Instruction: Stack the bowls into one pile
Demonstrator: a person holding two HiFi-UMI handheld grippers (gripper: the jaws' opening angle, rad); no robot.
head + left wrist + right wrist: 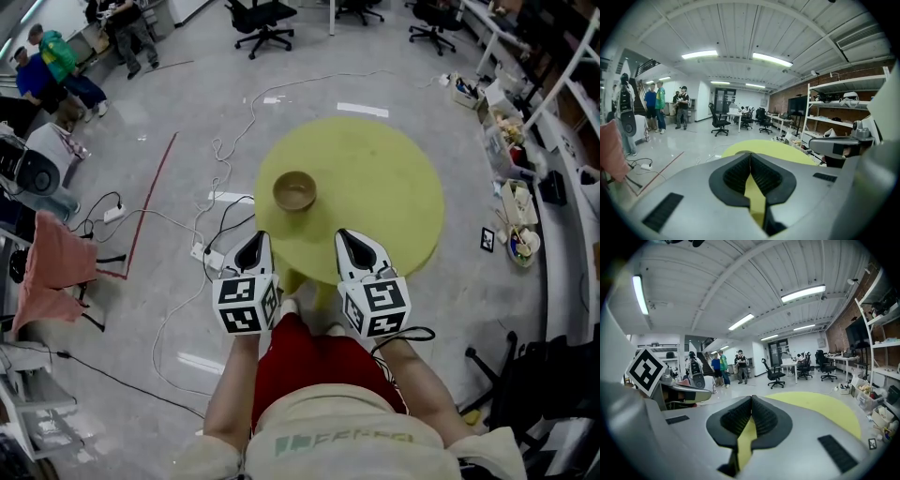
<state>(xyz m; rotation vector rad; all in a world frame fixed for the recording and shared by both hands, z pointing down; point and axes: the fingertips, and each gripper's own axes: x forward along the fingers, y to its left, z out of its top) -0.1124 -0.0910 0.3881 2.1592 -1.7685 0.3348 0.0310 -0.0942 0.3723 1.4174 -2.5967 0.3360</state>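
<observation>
- Round yellow-green table (384,187) stands on a grey floor (141,309), seen from steeply above in the head view.
- One brown wooden bowl (294,190) sits upright on the left part of the table, near the left edge. I cannot tell from above whether more bowls are nested inside it.
- Left hand-held gripper (253,240) is over the near-left edge of the table, tip pointing away from the person.
- The bowl lies beyond the left hand-held gripper's tip and a little to its right, near it but clearly apart, not touching.
- Right hand-held gripper (354,242) is over the near edge of the table, parallel to the left one, with a gap between the two.
- The bowl is ahead of the right hand-held gripper and off to its left, farther from it than from the left one.
- Left gripper view: left hand-held gripper (750,157) is clenched, ribbed black pads meeting at the tip with nothing between them; the table (773,149) shows beyond.
- Right gripper view: right hand-held gripper (752,399) is also clenched on nothing, pads together at the tip; the table (820,408) lies ahead and to the right.
- Each gripper carries its marker cube at the rear, just above the person's forearms.
- Cables (211,225) trail over the floor left of the table.
- Office chairs (262,23) stand in the background, and people (56,66) are at the far left.
</observation>
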